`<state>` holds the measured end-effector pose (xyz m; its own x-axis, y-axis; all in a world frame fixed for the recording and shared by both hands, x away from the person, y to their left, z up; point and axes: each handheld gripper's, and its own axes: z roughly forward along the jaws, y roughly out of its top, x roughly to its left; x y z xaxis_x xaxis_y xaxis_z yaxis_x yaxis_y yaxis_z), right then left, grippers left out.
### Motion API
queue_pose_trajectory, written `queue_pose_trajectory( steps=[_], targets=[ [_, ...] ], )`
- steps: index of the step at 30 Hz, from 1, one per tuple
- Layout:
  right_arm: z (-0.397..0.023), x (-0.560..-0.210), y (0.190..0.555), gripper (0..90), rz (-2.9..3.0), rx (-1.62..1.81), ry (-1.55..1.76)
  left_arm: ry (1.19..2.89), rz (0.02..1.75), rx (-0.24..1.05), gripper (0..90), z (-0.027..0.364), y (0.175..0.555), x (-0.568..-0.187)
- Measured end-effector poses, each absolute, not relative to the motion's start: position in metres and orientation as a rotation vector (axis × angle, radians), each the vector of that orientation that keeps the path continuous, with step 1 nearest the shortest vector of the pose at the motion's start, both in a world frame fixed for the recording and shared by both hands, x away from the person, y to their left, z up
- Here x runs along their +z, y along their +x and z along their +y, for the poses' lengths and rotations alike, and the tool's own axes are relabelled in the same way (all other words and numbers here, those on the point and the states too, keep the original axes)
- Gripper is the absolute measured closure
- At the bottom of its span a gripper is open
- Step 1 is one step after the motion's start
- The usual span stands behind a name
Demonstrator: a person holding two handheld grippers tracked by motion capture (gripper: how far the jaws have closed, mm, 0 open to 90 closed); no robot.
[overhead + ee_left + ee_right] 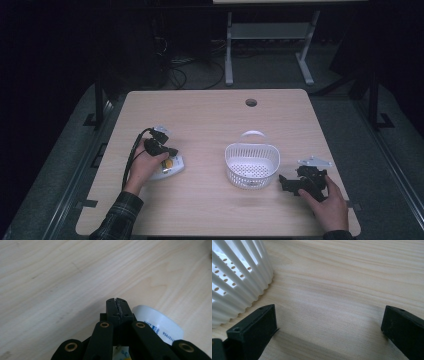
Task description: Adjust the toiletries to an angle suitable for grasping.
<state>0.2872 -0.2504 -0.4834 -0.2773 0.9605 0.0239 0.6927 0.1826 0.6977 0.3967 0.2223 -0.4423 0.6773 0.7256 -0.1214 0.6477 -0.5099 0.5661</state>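
Note:
A small white packet (173,167) with a yellow and orange label lies flat on the left part of the wooden table (210,120). My left gripper (171,151) hovers just over it with its jaws shut. In the left gripper view the pads (117,306) meet tip to tip with nothing between them, and the white packet (160,325) lies beneath and to the right of them. A white slatted basket (251,166) with a handle stands right of centre. My right gripper (285,183) rests low beside the basket's right side, pointing at it. Its jaws are open wide over bare wood (328,325), next to the basket (237,285) wall.
A round cable hole (251,102) sits near the table's far edge. Beyond the table, a white stand's legs (229,55) and loose cables lie on the dark floor. Bare wood stretches between the packet and the basket.

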Motion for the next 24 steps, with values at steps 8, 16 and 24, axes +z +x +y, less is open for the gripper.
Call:
queue_pose_trajectory(
  steps=[8, 16, 24],
  targets=[
    [-0.250, -0.483, 0.287, 0.0, 2.042, 0.852, 1.552, 2.323, 1.002, 0.159, 90.0, 0.212, 0.379, -0.441],
    [-0.250, -0.483, 0.287, 0.0, 2.042, 0.852, 1.552, 2.352, 0.958, 0.149, 90.0, 0.205, 0.364, -0.442],
    [-0.250, -0.483, 0.287, 0.0, 2.043, 0.852, 1.552, 2.353, 0.931, 0.130, 90.0, 0.205, 0.345, -0.443]
  ],
)
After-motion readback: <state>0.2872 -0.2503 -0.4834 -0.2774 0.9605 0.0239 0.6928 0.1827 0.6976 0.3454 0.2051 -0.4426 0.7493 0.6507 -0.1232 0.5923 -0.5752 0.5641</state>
